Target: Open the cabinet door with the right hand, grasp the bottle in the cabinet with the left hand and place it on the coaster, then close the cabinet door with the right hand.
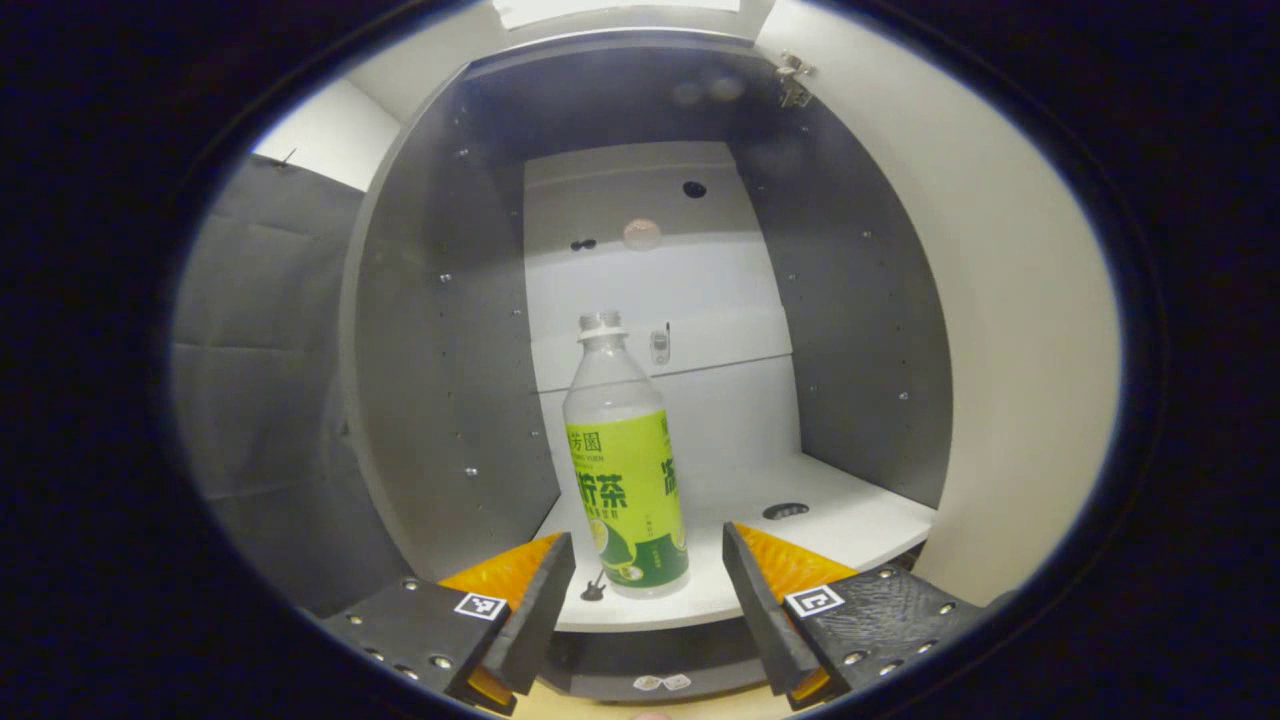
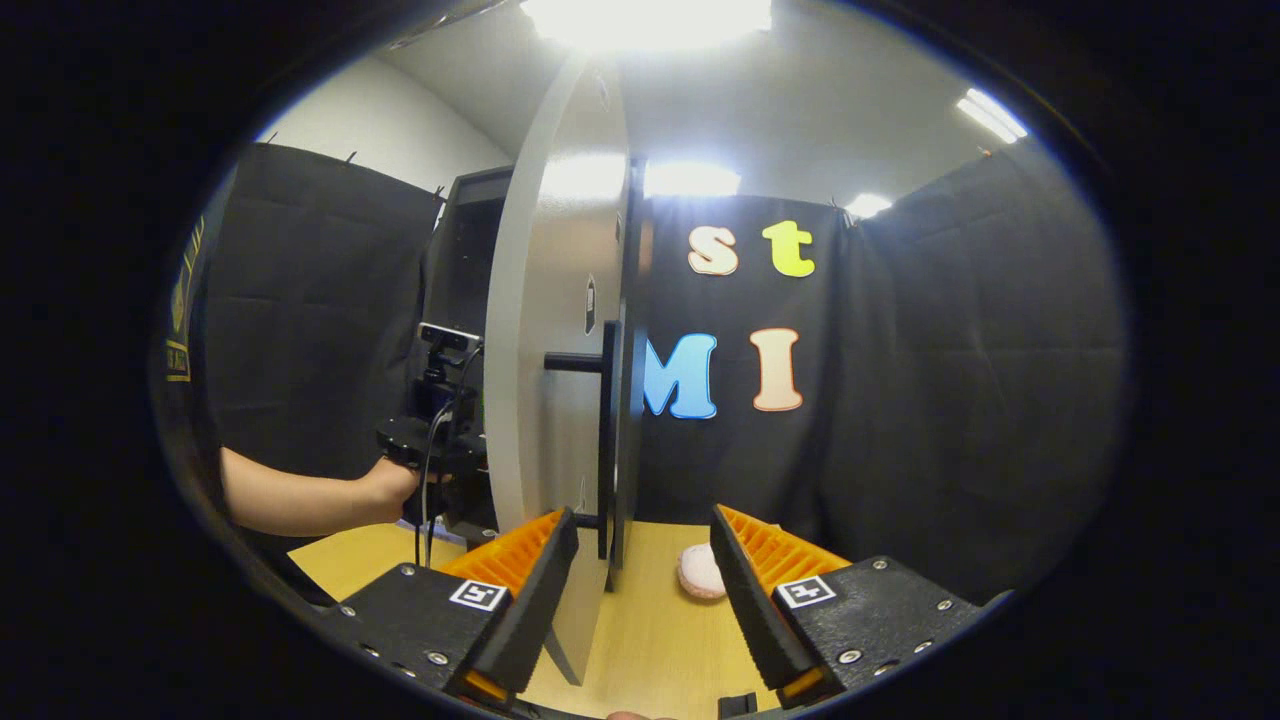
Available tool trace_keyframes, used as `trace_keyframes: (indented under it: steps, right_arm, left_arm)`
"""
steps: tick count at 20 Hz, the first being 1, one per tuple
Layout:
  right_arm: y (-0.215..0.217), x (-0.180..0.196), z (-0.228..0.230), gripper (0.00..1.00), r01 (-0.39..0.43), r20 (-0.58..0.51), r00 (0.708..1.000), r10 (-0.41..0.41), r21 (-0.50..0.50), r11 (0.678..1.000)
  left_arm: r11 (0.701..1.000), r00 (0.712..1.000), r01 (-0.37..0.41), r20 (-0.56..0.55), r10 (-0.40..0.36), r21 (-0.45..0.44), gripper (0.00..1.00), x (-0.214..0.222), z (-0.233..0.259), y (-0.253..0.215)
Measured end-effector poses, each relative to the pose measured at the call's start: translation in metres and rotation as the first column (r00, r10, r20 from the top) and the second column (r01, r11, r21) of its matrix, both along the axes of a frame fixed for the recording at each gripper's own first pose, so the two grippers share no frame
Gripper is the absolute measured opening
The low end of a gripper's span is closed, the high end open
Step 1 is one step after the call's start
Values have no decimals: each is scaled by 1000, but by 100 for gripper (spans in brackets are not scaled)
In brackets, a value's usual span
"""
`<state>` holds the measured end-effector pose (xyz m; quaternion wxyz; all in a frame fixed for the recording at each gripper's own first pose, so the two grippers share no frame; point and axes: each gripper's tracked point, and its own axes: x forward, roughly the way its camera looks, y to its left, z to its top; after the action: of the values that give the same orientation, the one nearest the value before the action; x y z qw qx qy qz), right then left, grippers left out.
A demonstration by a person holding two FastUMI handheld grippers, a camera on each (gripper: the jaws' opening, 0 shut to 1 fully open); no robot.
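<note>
- Black-cloth booth, wooden bench (image 2: pixel 640 640).
- Cabinet door (image 2: pixel 545 400) swung open; bottle (image 1: pixel 625 470) upright on shelf.
- Left gripper (image 1: pixel 648 590) fingers spread before bottle, gripping nothing.
- Right gripper (image 2: pixel 640 590) fingers apart astride door edge.
- Step: reach. Next: advance, close on bottle.
- Coaster (image 2: pixel 700 572) right of door.

Ahead of your right fingers (image 2: pixel 780 590), black cloth (image 2: pixel 950 400) walls the booth, with a white wall (image 2: pixel 370 130) above it on the left. Bright ceiling lights (image 2: pixel 650 20) glare overhead. Under those fingers runs a pale wooden surface (image 2: pixel 650 620).
</note>
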<state>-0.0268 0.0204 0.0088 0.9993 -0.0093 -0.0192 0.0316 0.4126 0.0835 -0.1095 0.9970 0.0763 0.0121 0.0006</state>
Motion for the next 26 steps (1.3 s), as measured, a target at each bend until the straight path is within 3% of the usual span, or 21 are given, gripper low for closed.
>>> trace_keyframes:
  steps: [4, 6, 7, 8, 9, 10, 11, 13, 14, 16, 17, 18, 20, 23, 24, 26]
  right_arm:
    - [-49, -20, -8, 87, 148, -16, 989, -148, 38, 988]
    - [-61, -14, -10, 88, 182, -27, 983, -180, 87, 980]
    - [-64, -9, -13, 88, 197, -34, 980, -194, 102, 975]
    - [-68, -6, -14, 88, 213, -41, 977, -210, 108, 971]
    - [-70, -4, -15, 88, 227, -43, 974, -224, 109, 968]
    - [-73, -2, -15, 88, 236, -42, 972, -233, 110, 965]
    - [-73, -1, -16, 87, 240, -42, 971, -237, 111, 964]
    - [-77, 2, -24, 87, 264, -56, 964, -259, 100, 959]
    - [-78, 4, -27, 87, 265, -59, 964, -261, 93, 960]
    - [-82, 8, -30, 87, 268, -58, 963, -263, 91, 959]
    - [-85, 11, -30, 87, 266, -55, 964, -262, 94, 959]
    - [-92, 14, -31, 87, 281, -55, 959, -276, 92, 955]
    - [-105, 19, -34, 88, 302, -50, 953, -299, 74, 950]
    - [-118, 39, -39, 87, 293, -44, 956, -290, 87, 952]
    - [-121, 46, -42, 87, 286, -51, 958, -282, 83, 955]
    - [-123, 61, -45, 87, 260, -51, 965, -257, 84, 962]
  left_arm:
    - [998, 1000, -28, 9, 27, 55, 87, 29, 2, 5]
    - [997, 999, -41, 22, 40, 62, 85, 44, 5, 7]
    - [997, 998, -52, 28, 50, 56, 89, 50, 7, 10]
    - [996, 998, -64, 29, 62, 57, 84, 55, 7, 13]
    - [996, 997, -71, 27, 69, 59, 89, 59, 8, 16]
    - [995, 997, -75, 20, 74, 59, 85, 63, 7, 16]
    - [996, 997, -74, 13, 73, 50, 89, 64, 6, 15]
    - [998, 998, -59, 3, 59, 27, 84, 68, 4, 13]
    - [998, 998, -66, -1, 66, 26, 69, 61, 7, 12]
    - [997, 997, -72, -2, 72, 23, 69, 55, 8, 15]
    - [998, 998, -69, 1, 69, 16, 75, 51, 9, 15]
    - [997, 997, -70, 12, 70, 13, 70, 46, 14, 16]
    - [997, 997, -71, 29, 71, 24, 69, 32, 23, 18]
    - [996, 997, -73, 19, 72, 44, 74, 6, 33, 18]
    - [996, 997, -75, 28, 74, 42, 65, -6, 38, 19]
    - [997, 996, -72, 47, 70, 42, 74, -29, 48, 24]
